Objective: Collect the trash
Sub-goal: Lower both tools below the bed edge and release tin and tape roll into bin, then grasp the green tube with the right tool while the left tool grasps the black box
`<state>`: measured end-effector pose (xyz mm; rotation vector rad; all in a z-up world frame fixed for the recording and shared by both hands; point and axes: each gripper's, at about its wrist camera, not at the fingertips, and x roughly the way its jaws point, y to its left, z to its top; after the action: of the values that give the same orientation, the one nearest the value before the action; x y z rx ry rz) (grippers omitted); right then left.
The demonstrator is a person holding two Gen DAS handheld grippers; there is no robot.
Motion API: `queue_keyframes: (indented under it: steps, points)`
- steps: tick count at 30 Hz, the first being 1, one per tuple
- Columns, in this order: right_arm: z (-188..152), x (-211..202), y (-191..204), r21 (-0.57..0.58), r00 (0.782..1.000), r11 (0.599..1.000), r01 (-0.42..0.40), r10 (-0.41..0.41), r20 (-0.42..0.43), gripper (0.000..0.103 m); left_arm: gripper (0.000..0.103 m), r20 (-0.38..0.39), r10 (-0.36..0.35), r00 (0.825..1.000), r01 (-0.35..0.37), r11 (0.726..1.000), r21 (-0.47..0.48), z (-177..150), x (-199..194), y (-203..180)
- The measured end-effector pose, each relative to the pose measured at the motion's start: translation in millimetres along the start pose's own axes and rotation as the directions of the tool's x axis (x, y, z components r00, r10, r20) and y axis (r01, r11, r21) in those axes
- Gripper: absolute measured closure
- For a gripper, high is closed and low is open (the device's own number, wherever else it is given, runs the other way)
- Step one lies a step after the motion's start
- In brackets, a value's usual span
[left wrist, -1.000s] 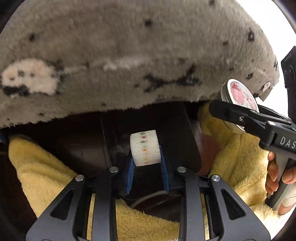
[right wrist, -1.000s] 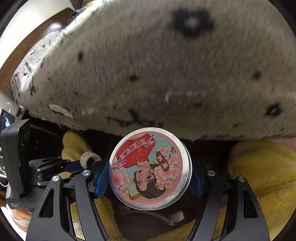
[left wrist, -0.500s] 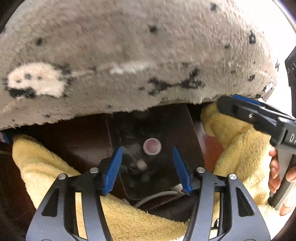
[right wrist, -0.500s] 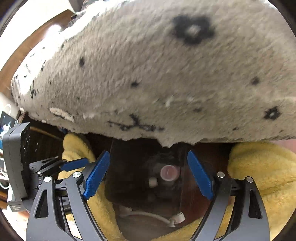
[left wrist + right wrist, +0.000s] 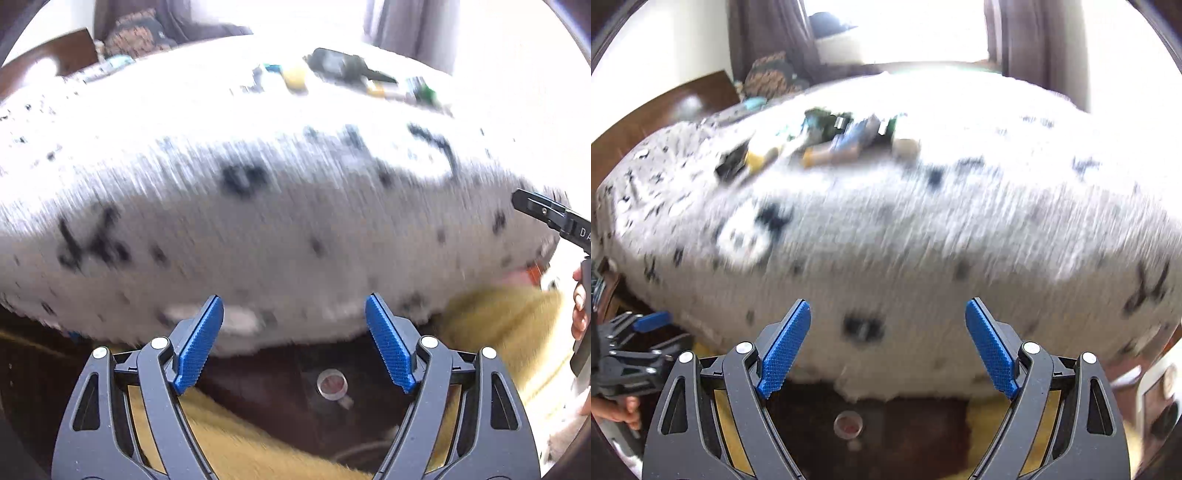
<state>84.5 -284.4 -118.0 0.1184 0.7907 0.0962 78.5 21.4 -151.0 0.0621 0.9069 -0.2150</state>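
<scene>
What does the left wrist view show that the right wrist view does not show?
Only the left wrist view: the right gripper's finger at the right edge, and its own left gripper, jaws opening, nothing between them. Only the right wrist view: the left gripper at the left edge, a white frame at the right, and the right gripper, open and empty. Both: the spotted blanket, the clutter on it, the round tin in the dark bin below.
</scene>
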Motion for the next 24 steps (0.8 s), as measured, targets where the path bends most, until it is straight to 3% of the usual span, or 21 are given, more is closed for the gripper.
queue_keyframes:
  steps: [8,12,17,20,24]
  points:
    - [60,28,-2,0.024,0.995,0.998,0.061,-0.062,0.072,0.017,0.028,0.134,0.109,0.985,-0.106,0.994,-0.027,81,1,22]
    - [86,52,1,-0.001,0.994,0.996,0.084,-0.084,0.068,0.02,0.028,0.181,0.158,0.971,-0.15,0.987,-0.057,121,7,34]
    - [106,81,9,-0.02,0.998,0.998,0.055,-0.054,0.028,0.036,0.033,0.173,0.155,0.973,-0.141,0.986,-0.094,167,28,45]
    - [112,93,13,-0.035,0.997,0.997,0.074,-0.073,0.018,0.041,0.047,0.149,0.138,0.979,-0.122,0.986,-0.114,183,42,49]
    - [118,112,13,-0.044,0.994,0.993,0.11,-0.111,-0.019,0.045,0.047,0.132,0.145,0.981,-0.13,0.985,-0.113,199,62,50]
